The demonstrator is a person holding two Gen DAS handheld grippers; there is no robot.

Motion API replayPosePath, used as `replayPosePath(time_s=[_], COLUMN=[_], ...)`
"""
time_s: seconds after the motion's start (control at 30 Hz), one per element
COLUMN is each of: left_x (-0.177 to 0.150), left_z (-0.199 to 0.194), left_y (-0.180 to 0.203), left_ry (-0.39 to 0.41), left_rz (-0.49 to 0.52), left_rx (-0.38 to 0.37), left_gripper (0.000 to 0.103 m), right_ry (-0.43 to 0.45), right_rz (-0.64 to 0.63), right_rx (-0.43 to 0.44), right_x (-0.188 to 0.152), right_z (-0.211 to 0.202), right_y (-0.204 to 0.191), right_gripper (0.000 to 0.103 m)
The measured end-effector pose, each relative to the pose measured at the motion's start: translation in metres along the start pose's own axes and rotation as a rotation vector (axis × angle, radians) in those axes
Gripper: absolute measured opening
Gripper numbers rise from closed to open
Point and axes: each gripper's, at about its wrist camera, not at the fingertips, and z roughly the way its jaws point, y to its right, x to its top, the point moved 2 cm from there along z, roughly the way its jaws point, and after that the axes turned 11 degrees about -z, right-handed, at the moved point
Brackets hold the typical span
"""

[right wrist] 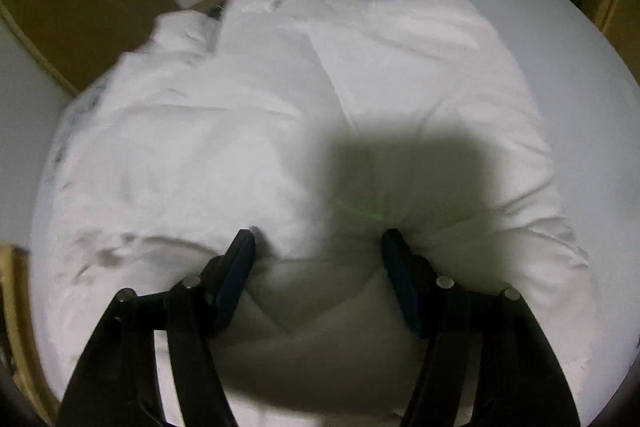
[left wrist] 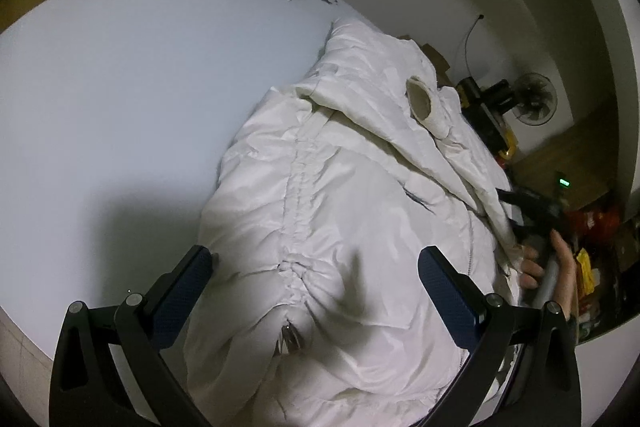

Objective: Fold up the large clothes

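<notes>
Garment: a white padded jacket (left wrist: 340,219) lay bunched on the white bench (left wrist: 120,87), directly ahead of and beneath both hand-held grippers, with its far parts running toward the bench edge.
Handling: it looked light, soft and puffy, likely to spring back after pressing; the smooth shell seemed slippery, so a thin pinch of outer fabric would probably slide out.
Where to hold: a thick gathered fold or the hem looked the safest purchase; the ruched seam (left wrist: 294,211) running away from the left hand-held gripper offered a firmer ridge, and the cuff (left wrist: 420,103) farther ahead marked a sleeve end.
Left hand-held gripper (left wrist: 316,275): its jaws stood wide, one finger at each side of the jacket's near bulge, not pressing on it; it pointed steeply down over the seam.
Right hand-held gripper (right wrist: 318,259): it pointed more steeply down, jaws partly spread with a bulge of jacket (right wrist: 320,107) swelling up between them, both tips sunk into the padding; the blur left it unclear whether the pads gripped or merely pushed.
Person: a hand (left wrist: 556,267) showed to the right of the left hand-held gripper, wrapped round the other tool's handle.
Risk: judged likely that trapped air would undo a loose fold.
</notes>
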Motion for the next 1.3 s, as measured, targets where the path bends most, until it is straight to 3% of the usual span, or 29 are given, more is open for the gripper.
replayPosePath(time_s=[0.03, 0.1, 0.13, 0.2, 0.27, 0.33, 0.4, 0.47, 0.53, 0.57, 0.6, 0.63, 0.67, 0.73, 0.87, 1.0, 1.1, 1.2, 1.3], left_x=[0.000, 0.001, 0.002, 0.001, 0.000, -0.002, -0.002, -0.001, 0.000, -0.001, -0.002, -0.003, -0.001, 0.004, 0.014, 0.009, 0.000, 0.000, 0.001], left_z=[0.000, 0.000, 0.001, 0.002, 0.000, -0.004, -0.004, -0.002, -0.005, -0.008, -0.011, -0.014, -0.020, -0.028, -0.042, -0.041, -0.027, -0.017, -0.007], left_y=[0.000, 0.001, 0.002, 0.005, 0.006, 0.005, 0.003, 0.001, 0.000, 0.001, 0.002, 0.001, -0.002, -0.011, -0.038, -0.052, -0.054, -0.058, -0.056], left_ry=[0.002, 0.004, 0.004, 0.004, 0.005, 0.017, 0.020, 0.017, 0.016, 0.017, 0.017, 0.013, 0.002, -0.029, -0.083, -0.136, -0.188, -0.159, -0.185], left_rz=[0.002, 0.000, 0.001, 0.007, 0.011, 0.019, 0.013, 0.001, -0.013, -0.014, -0.012, -0.008, -0.008, -0.028, -0.085, -0.105, -0.112, -0.123, -0.132], left_rx=[0.001, 0.000, 0.001, 0.006, 0.005, 0.005, 0.017, 0.033, 0.031, 0.021, 0.016, 0.007, -0.008, -0.040, -0.072, -0.088, -0.103, -0.079, -0.118], left_gripper=[0.103, 0.103, 0.103, 0.103, 0.103, 0.103, 0.103, 0.103, 0.103, 0.103, 0.103, 0.103, 0.103, 0.103, 0.103, 0.103, 0.103, 0.103, 0.103], right_ry=[0.050, 0.125, 0.091, -0.062, -0.034, -0.063, 0.046, 0.127, 0.064, -0.062, -0.114, -0.085, -0.109, -0.081, 0.092, 0.119, 0.122, 0.132, 0.112], right_rz=[-0.009, -0.040, -0.049, -0.127, -0.239, -0.223, -0.153, -0.124, -0.148, -0.186, -0.226, -0.246, -0.252, -0.207, -0.171, -0.153, -0.142, -0.093, -0.061], right_rx=[-0.044, -0.249, -0.309, -0.291, -0.325, -0.295, -0.210, -0.234, -0.195, -0.182, -0.197, -0.229, -0.238, -0.185, 0.026, 0.170, 0.154, 0.147, 0.141], right_x=[0.000, 0.000, 0.000, -0.007, -0.006, 0.002, 0.019, 0.044, 0.056, 0.054, 0.050, 0.050, 0.052, 0.045, 0.006, -0.054, -0.085, -0.121, -0.145], right_z=[-0.013, -0.024, -0.012, 0.038, 0.038, 0.030, 0.006, 0.003, 0.033, 0.065, 0.084, 0.082, 0.077, 0.047, -0.050, -0.110, -0.128, -0.145, -0.155], right_y=[0.007, 0.025, 0.034, 0.045, 0.036, 0.036, 0.035, 0.027, 0.018, 0.012, 0.007, 0.005, 0.002, 0.005, 0.010, 0.033, 0.057, 0.084, 0.103], right_gripper=[0.066, 0.070, 0.075, 0.077, 0.081, 0.079, 0.079, 0.080, 0.084, 0.087, 0.088, 0.090, 0.090, 0.089, 0.091, 0.093, 0.094, 0.094, 0.094])
